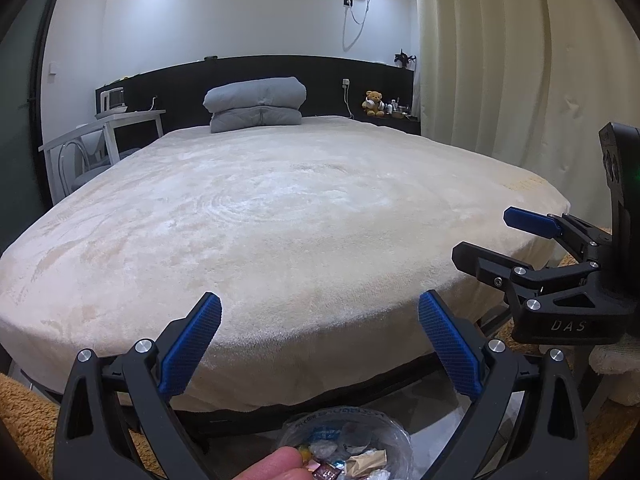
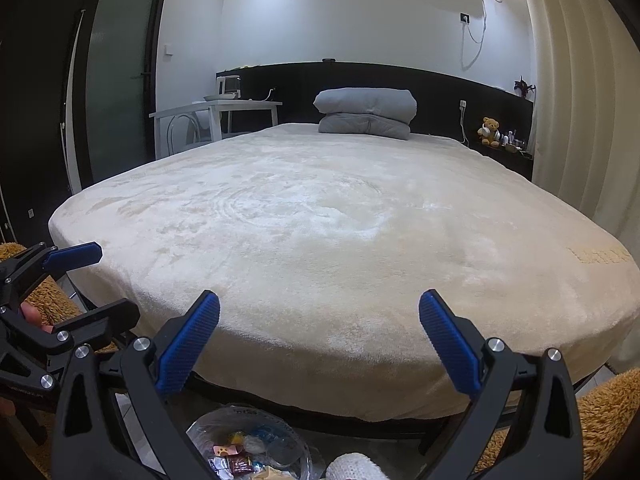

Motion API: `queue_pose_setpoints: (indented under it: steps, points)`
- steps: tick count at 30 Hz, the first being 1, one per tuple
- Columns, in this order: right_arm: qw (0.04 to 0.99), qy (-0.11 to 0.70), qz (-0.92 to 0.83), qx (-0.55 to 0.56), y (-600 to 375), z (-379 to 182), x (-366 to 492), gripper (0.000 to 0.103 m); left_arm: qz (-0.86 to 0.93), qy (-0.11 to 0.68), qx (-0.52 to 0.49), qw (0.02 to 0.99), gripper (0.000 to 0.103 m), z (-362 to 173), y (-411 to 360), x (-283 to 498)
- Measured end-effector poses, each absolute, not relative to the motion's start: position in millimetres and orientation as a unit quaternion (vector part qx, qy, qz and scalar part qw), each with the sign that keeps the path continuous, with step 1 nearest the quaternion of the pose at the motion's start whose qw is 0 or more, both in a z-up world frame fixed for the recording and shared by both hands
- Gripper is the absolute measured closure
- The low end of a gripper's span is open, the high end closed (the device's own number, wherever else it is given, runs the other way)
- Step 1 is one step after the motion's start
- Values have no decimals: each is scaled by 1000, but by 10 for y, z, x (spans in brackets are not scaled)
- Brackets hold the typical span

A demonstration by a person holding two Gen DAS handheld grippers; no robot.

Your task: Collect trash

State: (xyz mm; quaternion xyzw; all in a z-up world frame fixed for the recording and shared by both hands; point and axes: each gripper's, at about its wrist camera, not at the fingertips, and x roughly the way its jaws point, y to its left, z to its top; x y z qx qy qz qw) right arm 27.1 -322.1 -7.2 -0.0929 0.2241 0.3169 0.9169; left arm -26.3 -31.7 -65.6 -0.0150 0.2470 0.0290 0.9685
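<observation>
Below the left gripper point(image 1: 319, 344) and right gripper point(image 2: 319, 342), both spread wide and holding nothing, a clear plastic bag point(image 1: 394, 432) of wrappers point(image 2: 234, 456) sits on the floor near the bed point(image 1: 280, 216). It looks light, crinkly and slippery; pinch the bunched rim.

Left gripper point(image 1: 320, 344) and right gripper point(image 2: 320, 342) side by side — fingers wide apart, empty.

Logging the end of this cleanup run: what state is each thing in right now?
Left gripper: open, empty.
Right gripper: open, empty.
Trash bag: open, holding wrappers.
Bed: covered, no trash showing.
Quilt: folded, by the headboard.
Curtain: drawn.
</observation>
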Motion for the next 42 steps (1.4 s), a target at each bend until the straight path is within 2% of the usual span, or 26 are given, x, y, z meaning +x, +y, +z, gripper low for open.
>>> queue_pose_setpoints:
  steps: [42]
  points:
    - [918, 229, 313, -83, -3242, -58, 275, 4, 35, 232, -17, 972, 6, -589, -330, -331]
